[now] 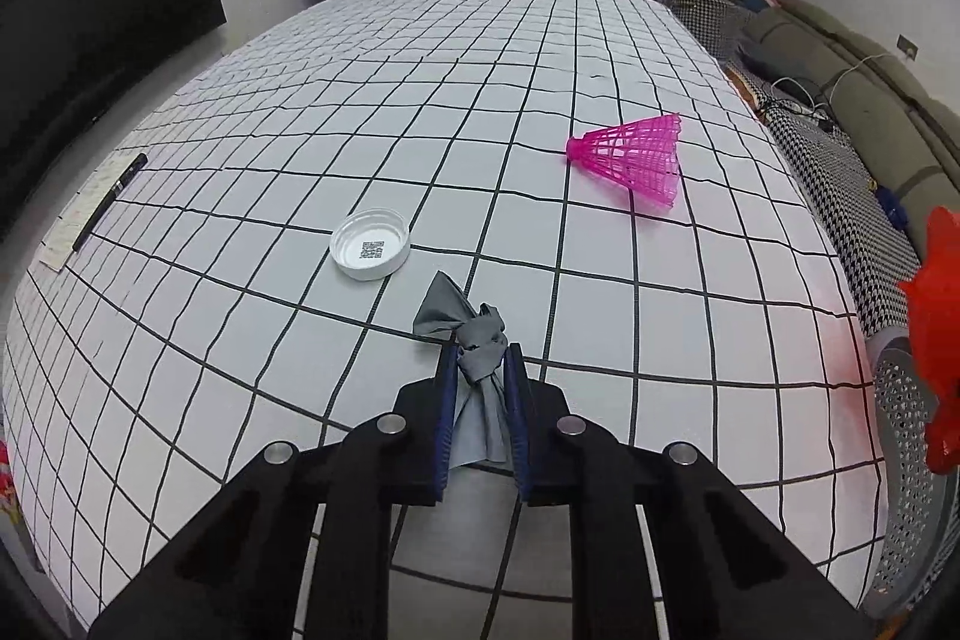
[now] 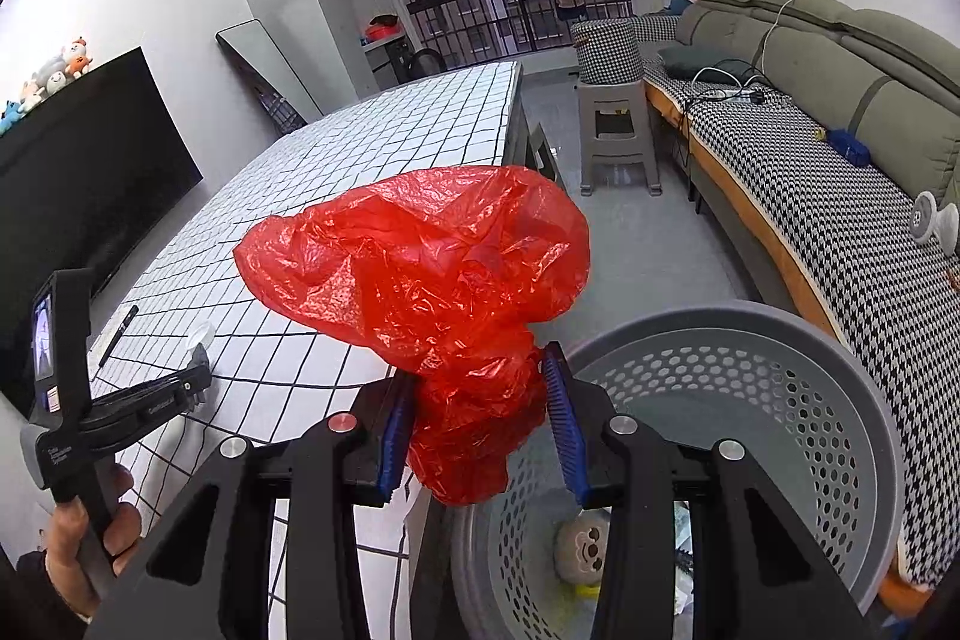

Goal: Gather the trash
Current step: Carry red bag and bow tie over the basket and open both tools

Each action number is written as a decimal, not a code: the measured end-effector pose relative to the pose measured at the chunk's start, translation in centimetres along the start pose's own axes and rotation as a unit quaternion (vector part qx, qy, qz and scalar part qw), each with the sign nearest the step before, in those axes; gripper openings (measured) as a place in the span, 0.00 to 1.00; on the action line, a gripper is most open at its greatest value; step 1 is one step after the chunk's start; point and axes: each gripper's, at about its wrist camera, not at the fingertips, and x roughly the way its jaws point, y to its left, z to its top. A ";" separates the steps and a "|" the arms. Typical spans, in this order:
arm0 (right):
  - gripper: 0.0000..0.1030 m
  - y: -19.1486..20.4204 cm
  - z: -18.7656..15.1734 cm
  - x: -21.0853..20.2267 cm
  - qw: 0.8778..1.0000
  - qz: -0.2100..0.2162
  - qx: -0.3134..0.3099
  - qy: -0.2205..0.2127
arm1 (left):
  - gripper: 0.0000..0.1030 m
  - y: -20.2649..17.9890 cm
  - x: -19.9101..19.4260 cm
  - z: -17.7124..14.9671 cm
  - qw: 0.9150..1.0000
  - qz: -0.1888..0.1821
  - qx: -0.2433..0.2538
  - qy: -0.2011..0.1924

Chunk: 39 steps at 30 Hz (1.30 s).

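Living room; a table under a white cloth gridded with black lines (image 1: 540, 58) filled the left wrist view, with a grey-green sofa along the right wall.

Left gripper (image 1: 480, 358): blue ribbed pads clenched on a knotted scrap of grey woven cloth (image 1: 478, 340), the knot bunched between the pads, one loose tail fanning forward flat on the tablecloth, the other trailing back under the jaws. Just beyond lay a round white plastic lid (image 1: 370, 244), inside up, with a printed code square. Further off to the right, a pink plastic lattice shuttlecock (image 1: 636, 157) lay on its side. A black pen (image 1: 108, 202) lay at the far left edge.

Right gripper (image 2: 480, 382): jaws clamped on a crumpled, translucent red plastic bag (image 2: 420, 256), ballooning above the pads, held off the table edge, over the rim of a round grey perforated plastic basket (image 2: 780, 376). A plush toy sat in the basket bottom.
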 end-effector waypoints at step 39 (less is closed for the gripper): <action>0.38 -8.9 -6.7 -11.9 0.990 -0.112 0.077 -0.043 | 0.16 -17.9 -9.3 -6.1 0.968 -0.172 0.173 -0.057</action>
